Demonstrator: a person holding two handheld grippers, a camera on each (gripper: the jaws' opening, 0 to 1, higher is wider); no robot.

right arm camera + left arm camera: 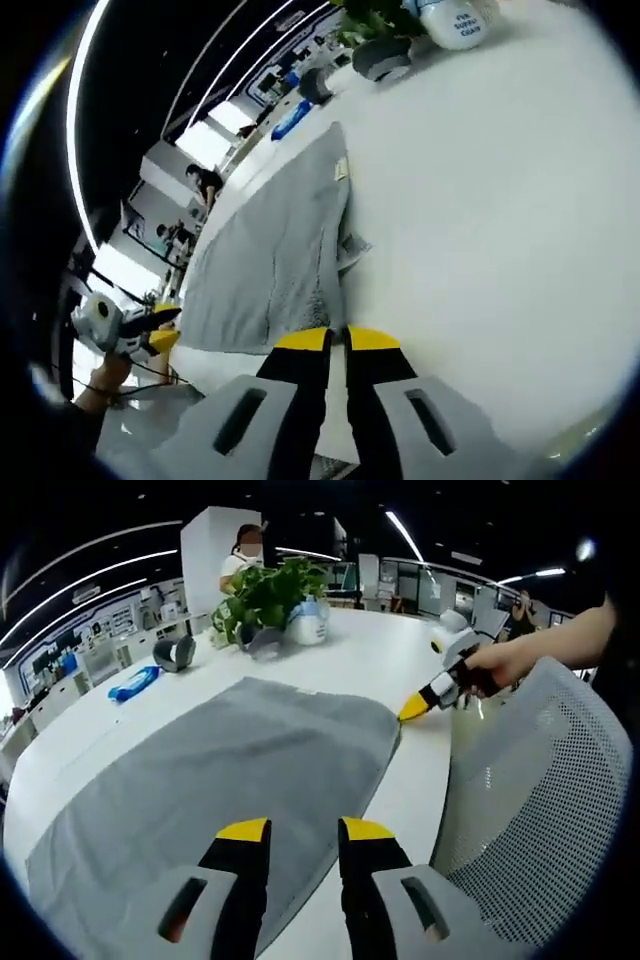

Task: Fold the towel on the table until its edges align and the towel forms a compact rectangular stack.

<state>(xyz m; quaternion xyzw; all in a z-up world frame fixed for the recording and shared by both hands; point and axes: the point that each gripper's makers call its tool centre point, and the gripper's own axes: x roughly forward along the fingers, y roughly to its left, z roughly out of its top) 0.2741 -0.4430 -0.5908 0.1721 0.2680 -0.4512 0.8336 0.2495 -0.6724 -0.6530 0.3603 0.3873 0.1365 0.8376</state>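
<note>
The white tabletop [380, 660] is the largest thing in view, and the grey towel [240, 770] lies spread flat across it, unfolded. In the left gripper view its long axis runs from the near left edge of the tabletop away toward the far right corner. A grey mesh chair back [540, 810] stands at the tabletop's near side.

Farther back on the tabletop, a white pot [308, 625] holds a leafy green plant [265, 595]; a grey roll of tape [174, 652] and a blue object [133, 683] lie well apart from the towel.

The left tool [303, 832] hovers over the towel's near edge with its jaws spread and nothing between them. The right tool [337, 340] sits at the towel's far corner with its jaws pressed nearly together; it seems to pinch the towel's corner, though the cloth between the tips is hard to make out. A hand [505, 662] holds the right tool there.
</note>
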